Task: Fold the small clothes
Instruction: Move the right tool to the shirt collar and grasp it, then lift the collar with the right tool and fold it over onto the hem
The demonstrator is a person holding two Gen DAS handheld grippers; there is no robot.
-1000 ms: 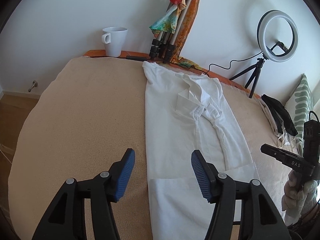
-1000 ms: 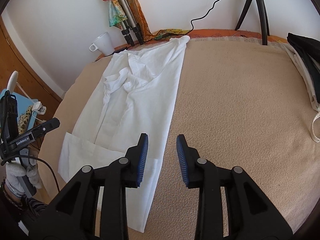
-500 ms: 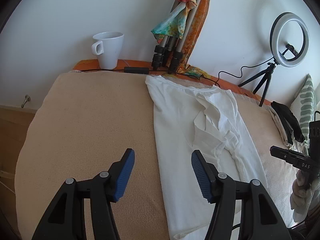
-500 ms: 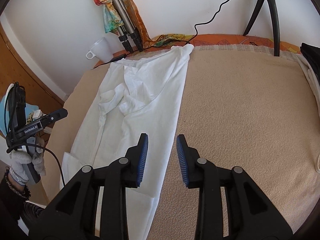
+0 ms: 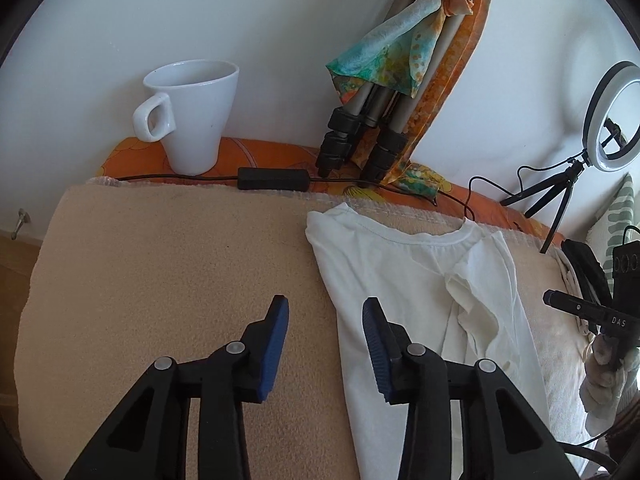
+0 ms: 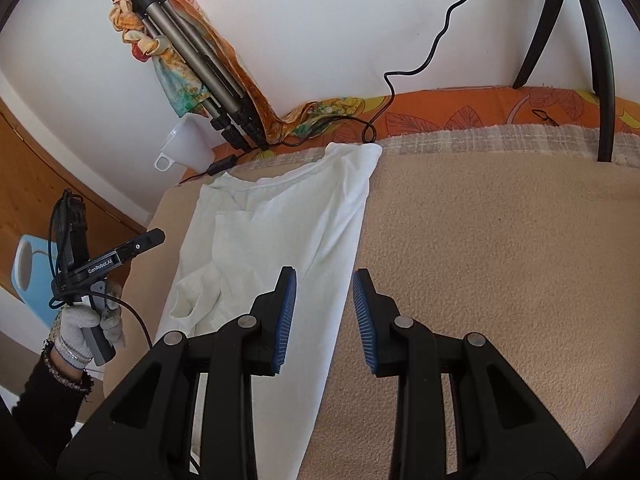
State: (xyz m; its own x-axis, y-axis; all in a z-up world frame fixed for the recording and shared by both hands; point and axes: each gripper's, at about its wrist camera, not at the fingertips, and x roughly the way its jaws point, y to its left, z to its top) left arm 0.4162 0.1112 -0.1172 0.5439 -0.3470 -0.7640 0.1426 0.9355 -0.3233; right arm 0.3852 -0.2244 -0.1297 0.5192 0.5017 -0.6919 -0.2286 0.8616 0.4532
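step: reaching for shirt collar corners on bed | left tongs closing, empty (over shirt edge) | right tongs parted, empty | next: pinch both shoulders

White wall; beige blanket; ring light; wood panelling, possibly door.

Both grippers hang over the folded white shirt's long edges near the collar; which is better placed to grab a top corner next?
Probably left: left gripper straddles the shirt edge, jaws closing, nothing pinched.
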